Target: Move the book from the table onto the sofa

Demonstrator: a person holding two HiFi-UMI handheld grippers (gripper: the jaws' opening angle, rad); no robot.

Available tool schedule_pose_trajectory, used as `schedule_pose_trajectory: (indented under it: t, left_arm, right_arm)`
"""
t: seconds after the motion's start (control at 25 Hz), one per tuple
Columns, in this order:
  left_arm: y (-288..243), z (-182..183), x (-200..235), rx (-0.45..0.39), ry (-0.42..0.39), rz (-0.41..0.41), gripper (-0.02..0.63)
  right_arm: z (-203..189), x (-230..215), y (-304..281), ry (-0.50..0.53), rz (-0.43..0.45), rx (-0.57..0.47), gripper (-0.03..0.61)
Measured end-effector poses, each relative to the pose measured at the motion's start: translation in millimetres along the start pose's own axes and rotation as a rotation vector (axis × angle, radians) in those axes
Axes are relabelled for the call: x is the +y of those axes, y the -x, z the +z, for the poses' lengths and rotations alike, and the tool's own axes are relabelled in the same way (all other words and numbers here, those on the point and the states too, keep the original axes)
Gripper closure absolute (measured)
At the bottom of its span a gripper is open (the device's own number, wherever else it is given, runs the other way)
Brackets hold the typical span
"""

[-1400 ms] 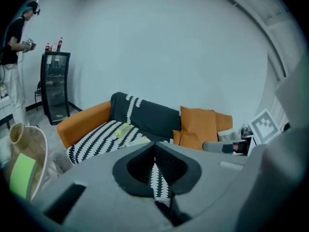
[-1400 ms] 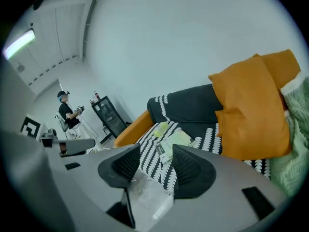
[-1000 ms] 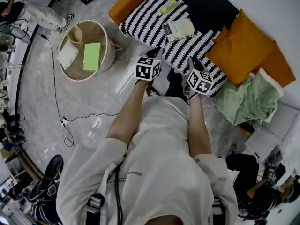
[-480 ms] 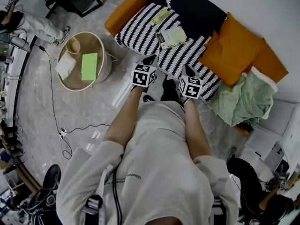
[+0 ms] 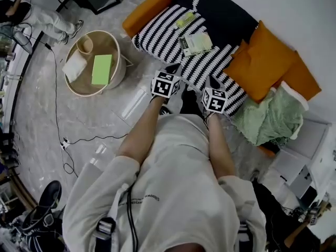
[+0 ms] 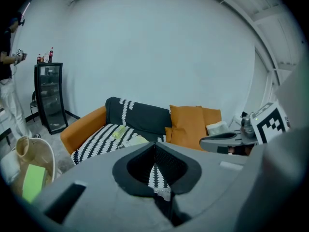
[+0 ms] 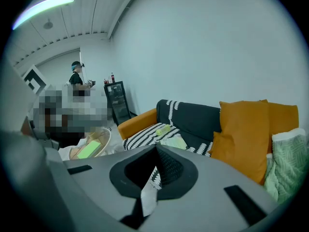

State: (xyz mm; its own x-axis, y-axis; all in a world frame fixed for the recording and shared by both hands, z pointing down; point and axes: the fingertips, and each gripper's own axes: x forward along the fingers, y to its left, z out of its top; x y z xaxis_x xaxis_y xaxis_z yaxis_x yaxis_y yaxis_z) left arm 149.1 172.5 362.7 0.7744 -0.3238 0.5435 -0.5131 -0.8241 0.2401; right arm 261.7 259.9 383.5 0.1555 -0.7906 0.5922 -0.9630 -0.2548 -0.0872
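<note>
A pale green book (image 5: 197, 42) lies flat on the striped sofa (image 5: 163, 28) seat, also seen as the book (image 7: 174, 141) in the right gripper view. A bright green book (image 5: 101, 69) rests on the round table (image 5: 119, 45) to the left. My left gripper (image 5: 172, 69) hovers at the sofa's front edge, shut with nothing held; its jaws meet at the left gripper (image 6: 155, 145) tip. My right gripper (image 5: 212, 81) hangs beside it, short of the book, shut and empty, as the right gripper (image 7: 156, 148) shows.
Orange cushions (image 5: 268, 62) and a green blanket (image 5: 270, 117) fill the sofa's right end. A yellow-green item (image 5: 185, 19) lies behind the book. The table also holds a cup (image 5: 84, 44) and a white item (image 5: 75, 66). A cable (image 5: 79, 139) crosses the floor. A person (image 5: 37, 14) stands far left.
Both grippers stay close to the sofa's front edge, and the right one's marker cube has rolled a little. The pale green book has kept its place on the seat.
</note>
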Motion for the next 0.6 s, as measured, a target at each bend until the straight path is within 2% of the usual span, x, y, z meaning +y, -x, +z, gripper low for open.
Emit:
schedule_pose_trajectory:
  t: [0.6]
  left_arm:
    - [8.5, -3.9, -2.9, -0.008, 0.022, -0.018, 0.604]
  right_arm:
    - [-3.2, 5.6, 8.8, -0.009, -0.001, -0.01, 0.574]
